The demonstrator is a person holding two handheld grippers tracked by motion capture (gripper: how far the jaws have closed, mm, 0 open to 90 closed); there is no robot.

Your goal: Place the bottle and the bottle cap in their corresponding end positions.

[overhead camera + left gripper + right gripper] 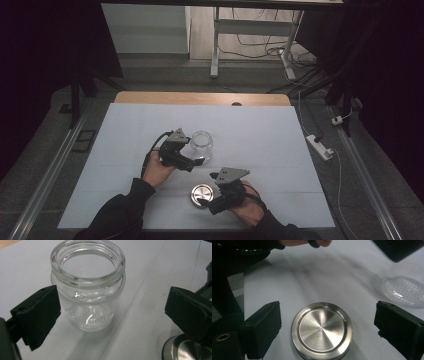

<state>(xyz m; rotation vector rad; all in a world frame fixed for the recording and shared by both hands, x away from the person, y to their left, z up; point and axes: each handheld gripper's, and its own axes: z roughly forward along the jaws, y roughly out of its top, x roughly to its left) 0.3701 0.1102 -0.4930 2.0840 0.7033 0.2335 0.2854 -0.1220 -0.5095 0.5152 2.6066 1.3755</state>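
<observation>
the approach step looks to be in hand: the left gripper [196, 161] is held with jaws spread wide, and the glass jar [87, 287] stands just ahead between them, nearer the left jaw, ungripped. its long axis is upright, mouth pointing up, uncapped. the right gripper [327, 322] is likewise spread, the steel lid [321, 330] lying flat between its jaws, untouched. next, a squeeze on each is judged needed, centred, before lid can be brought to jar.

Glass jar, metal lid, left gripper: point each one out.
glass jar [87, 290], left gripper view, on its neck below the rim.
metal lid [321, 330], right gripper view, centre of its top.
left gripper [196, 161], high view, between its fingertips.
</observation>
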